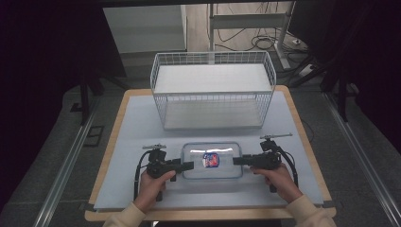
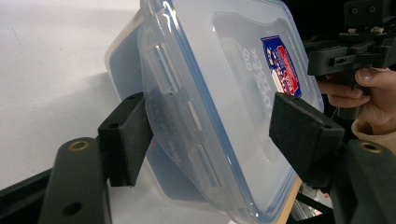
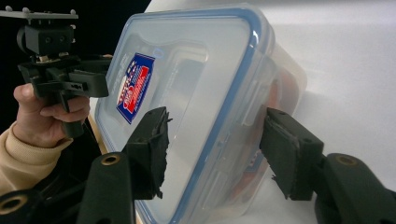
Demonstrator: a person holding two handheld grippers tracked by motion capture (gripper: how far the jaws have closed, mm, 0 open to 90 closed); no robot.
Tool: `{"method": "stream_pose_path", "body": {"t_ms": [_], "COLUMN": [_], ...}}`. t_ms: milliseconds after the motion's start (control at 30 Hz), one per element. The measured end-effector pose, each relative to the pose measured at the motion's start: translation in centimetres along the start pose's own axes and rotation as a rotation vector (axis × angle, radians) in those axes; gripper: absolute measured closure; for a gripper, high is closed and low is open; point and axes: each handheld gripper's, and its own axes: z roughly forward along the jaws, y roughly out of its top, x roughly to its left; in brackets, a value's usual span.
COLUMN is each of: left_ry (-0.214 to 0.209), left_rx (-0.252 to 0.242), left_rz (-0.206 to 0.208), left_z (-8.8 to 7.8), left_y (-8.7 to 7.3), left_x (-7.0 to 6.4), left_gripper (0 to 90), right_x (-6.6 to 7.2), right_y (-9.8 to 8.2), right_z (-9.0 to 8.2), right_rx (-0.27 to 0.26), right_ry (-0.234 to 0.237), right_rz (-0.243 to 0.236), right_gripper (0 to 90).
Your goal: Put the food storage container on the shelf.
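A clear plastic container (image 1: 212, 161) with a blue-rimmed lid and a red and blue sticker (image 1: 211, 159) lies flat on the table near the front. My left gripper (image 1: 189, 165) is at its left end and my right gripper (image 1: 236, 161) at its right end, both turned on their sides. In the left gripper view the container (image 2: 224, 70) sits between the spread jaws of the left gripper (image 2: 210, 135), one pad by its base and one over the lid. The right gripper (image 3: 215, 149) straddles the container's (image 3: 187, 70) other end the same way. Both are open.
A white wire basket (image 1: 213, 90) stands at the back of the table (image 1: 132, 142), which is covered by a pale mat. Dark floor, metal rails and cables lie beyond the table's edges.
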Motion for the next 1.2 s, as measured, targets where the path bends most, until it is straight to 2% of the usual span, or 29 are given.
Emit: {"method": "stream_pose_path", "body": {"t_ms": [433, 467, 567, 800, 1200], "left_ry": [0.030, 0.037, 0.044, 0.053, 0.073], "left_rx": [-0.044, -0.047, -0.052, -0.068, -0.099], "left_rz": [0.031, 0.039, 0.047, 0.049, 0.090], "left_z": [-0.6, -0.8, -0.9, -1.1, -1.3], "left_y": [-0.8, -1.0, -1.1, -1.1, -1.0], "left_x": [-1.1, -1.3, -1.5, -1.8, -2.4], "left_gripper": [36.3, 36.6, 37.4, 39.0, 41.3], "right_x": [1.2, 1.4, 1.6, 1.8, 2.3], "right_y": [-0.7, -0.8, -1.1, -1.2, -1.4], "right_z": [-0.7, -0.8, -1.0, -1.2, -1.5], "right_rx": [-0.023, -0.025, -0.032, -0.048, -0.082], "right_ry": [-0.026, -0.032, -0.035, -0.035, -0.054], "right_rz": [-0.046, -0.071, -0.090, -0.086, -0.104], "right_gripper": [47.5, 47.7, 49.2, 51.1, 52.4]}}
